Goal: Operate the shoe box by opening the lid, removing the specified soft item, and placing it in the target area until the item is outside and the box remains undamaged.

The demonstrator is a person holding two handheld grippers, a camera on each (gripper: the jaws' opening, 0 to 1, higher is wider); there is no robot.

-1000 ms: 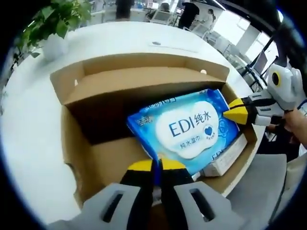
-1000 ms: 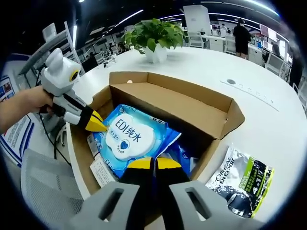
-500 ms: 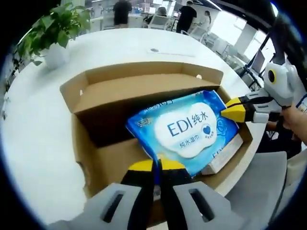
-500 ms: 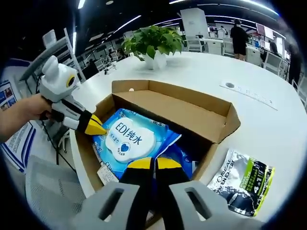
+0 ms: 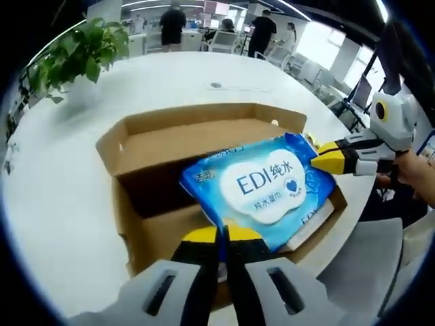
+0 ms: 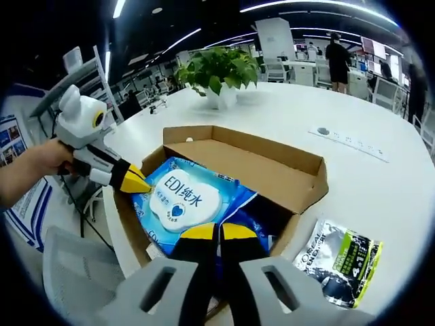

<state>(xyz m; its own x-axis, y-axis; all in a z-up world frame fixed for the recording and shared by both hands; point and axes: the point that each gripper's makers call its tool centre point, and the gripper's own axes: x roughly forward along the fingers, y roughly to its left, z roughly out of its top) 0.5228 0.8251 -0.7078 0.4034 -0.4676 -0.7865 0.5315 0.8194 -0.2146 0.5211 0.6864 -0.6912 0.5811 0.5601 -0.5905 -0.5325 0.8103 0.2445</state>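
Note:
A blue and white wet-wipes pack [image 5: 262,185] is held tilted above the open brown cardboard shoe box [image 5: 129,139], its lid flap folded back. My left gripper [image 5: 221,235] is shut on the pack's near edge. My right gripper [image 5: 327,162] comes in from the right and pinches the opposite corner. In the right gripper view the same pack [image 6: 182,197] hangs over the box [image 6: 272,144]. There my right gripper [image 6: 218,232] is shut on the pack's edge, and my left gripper [image 6: 136,182], held by a hand, grips the far corner.
A silver and green sachet [image 6: 338,261] lies on the white round table [image 6: 380,183] beside the box. A potted plant [image 5: 80,58] stands at the table's far side. A white carton [image 5: 319,219] lies in the box under the pack. Chairs and people are behind.
Both grippers have risen with the wet-wipes pack between them, so it sits higher out of the box. The box looks smaller and lower in both views.

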